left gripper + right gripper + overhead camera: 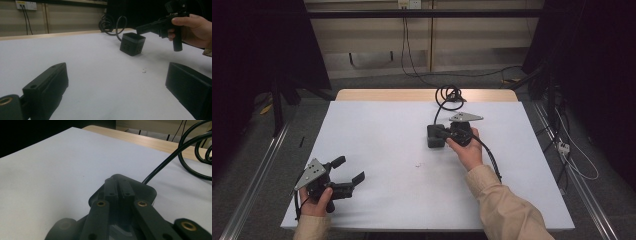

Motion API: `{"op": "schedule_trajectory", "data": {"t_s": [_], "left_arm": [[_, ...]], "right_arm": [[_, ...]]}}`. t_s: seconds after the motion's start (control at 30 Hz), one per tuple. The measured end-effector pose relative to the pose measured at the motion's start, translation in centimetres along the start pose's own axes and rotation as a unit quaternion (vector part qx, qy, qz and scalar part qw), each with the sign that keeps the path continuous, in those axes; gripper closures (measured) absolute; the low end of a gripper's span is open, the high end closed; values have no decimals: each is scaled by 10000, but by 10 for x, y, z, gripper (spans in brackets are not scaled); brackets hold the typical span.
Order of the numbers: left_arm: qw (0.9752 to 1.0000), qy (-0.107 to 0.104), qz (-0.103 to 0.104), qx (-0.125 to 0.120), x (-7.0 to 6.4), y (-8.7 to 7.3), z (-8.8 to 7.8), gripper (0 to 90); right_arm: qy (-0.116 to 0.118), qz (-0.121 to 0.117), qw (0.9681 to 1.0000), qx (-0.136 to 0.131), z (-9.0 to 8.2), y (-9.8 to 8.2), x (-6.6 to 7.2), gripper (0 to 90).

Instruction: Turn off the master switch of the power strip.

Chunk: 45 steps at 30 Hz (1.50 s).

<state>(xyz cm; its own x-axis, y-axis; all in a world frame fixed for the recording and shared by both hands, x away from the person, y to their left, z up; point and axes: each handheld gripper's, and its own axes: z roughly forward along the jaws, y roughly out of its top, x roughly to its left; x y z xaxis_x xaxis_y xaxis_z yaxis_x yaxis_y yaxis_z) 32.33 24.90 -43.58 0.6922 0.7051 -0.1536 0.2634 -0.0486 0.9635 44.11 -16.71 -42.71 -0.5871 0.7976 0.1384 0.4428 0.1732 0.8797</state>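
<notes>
Table (377,130) under a pale sheet is spreading out ahead of you, and you're working both tools over it. Your right hand (468,150) is holding the right gripper (443,134) out past the middle of the sheet, towards the far edge, its jaws pointing to your left and reaching over a dark cube-shaped power block (435,136). From the right gripper view, those jaws are lying pressed together, side by side, right above the block (147,191); whether they're pinching any part of it or just touching its top, you can't tell from here. The block is sitting upright on the sheet, its sockets showing on the side turned your way in the left gripper view (132,44), and it's squat enough that no long axis is standing out. Its black cable (447,97) is leading off the far side and coiling at the table's wooden back edge. Your left hand (314,200) is resting at the near left corner, holding the left gripper (348,169) with its jaws spread wide and nothing between them, aiming right and a little away from you. Near the sheet's middle, a tiny speck (417,164) is lying well apart from both tools.
</notes>
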Motion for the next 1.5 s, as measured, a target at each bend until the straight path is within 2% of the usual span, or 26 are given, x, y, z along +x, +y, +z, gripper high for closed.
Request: {"op": "schedule_trajectory", "data": {"t_s": [0.13, 0.97, 1.1, 1.5], "left_arm": [[10000, 4, 10, 7, 0, 0, 0, 42], [10000, -4, 21, 8, 0, 0, 0, 41], [10000, -10, 32, 16, 0, 0, 0, 42], [10000, -15, 50, 26, 0, 0, 0, 41]], "right_arm": [[12, 10, 10000, 13, 1, -1, -1, 900], [-34, -11, 10000, 88, 3, -3, -2, 900], [-82, -193, 9997, 88, 3, -3, 0, 900], [-40, -143, 9999, 64, 3, -4, -1, 900]]}}
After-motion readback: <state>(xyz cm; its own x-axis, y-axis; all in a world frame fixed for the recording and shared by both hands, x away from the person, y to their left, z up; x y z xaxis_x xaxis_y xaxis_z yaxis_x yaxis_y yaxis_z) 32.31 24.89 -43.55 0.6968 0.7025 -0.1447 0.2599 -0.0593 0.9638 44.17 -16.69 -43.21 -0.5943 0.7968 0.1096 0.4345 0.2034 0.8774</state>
